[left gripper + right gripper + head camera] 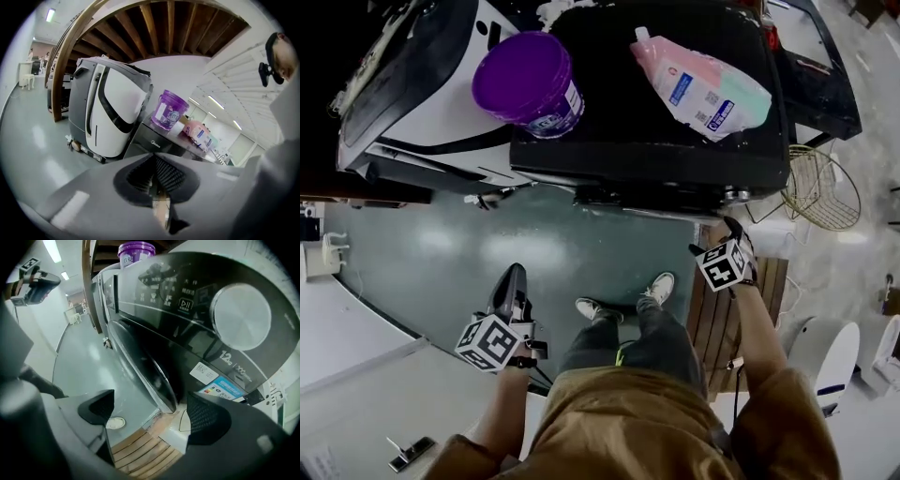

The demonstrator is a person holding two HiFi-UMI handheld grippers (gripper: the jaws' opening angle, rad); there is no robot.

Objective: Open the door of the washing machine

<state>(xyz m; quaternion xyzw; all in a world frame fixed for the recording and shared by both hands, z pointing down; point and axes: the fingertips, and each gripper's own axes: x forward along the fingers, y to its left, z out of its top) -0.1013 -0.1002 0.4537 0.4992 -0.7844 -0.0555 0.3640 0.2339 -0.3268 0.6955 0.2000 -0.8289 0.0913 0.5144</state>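
Your right tool [150,416] stands wide open and empty, low at the front of the washing machine [647,103]. The rim of its dark round door [145,371] lies between the jaws, nearer the right one, with no contact. A wooden slat board [140,453] lies below.

Your left tool [154,177] is fully closed on nothing, well back over open green floor [431,253].

Only the head view shows the machine's top, which carries a purple tub [528,80] and a detergent pouch [698,86]. Only the right gripper view shows the door and control panel [187,291]. A white machine [108,110] stands just beside.
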